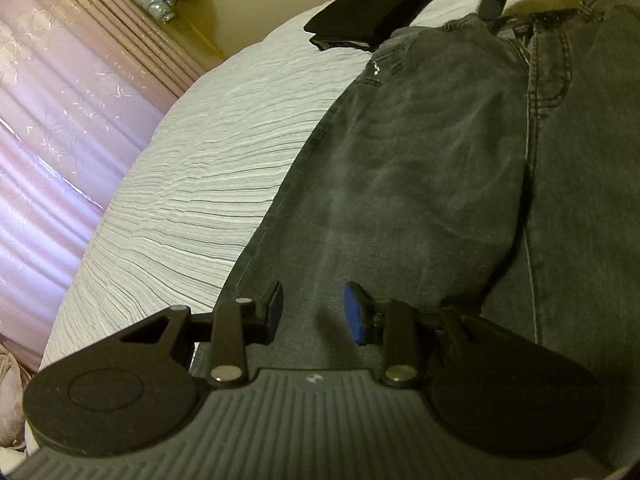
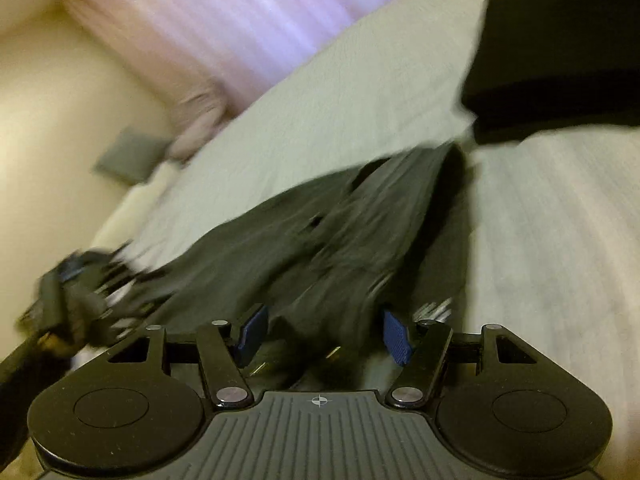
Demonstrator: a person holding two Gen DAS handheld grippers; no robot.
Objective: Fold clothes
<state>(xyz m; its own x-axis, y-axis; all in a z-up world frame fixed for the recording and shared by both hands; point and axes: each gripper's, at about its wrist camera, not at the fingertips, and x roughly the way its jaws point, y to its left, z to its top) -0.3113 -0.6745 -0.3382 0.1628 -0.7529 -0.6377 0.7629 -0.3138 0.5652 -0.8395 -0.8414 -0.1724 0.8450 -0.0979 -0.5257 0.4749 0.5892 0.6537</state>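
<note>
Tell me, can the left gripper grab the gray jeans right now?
Probably yes: the left gripper is open right over the gray jeans, with denim showing between its blue pads and nothing in between.

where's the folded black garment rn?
Left wrist view, top centre: folded black garment lies on the white bedspread, just beyond the grey jeans waistband.

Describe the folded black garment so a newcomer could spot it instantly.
Start at the white ribbed bedspread covering the bed. At its far side, past the waistband of the spread-out grey jeans, lies the folded black garment. It is a flat, compact, pure-black stack, whereas the jeans are faded grey and unfolded.
</note>
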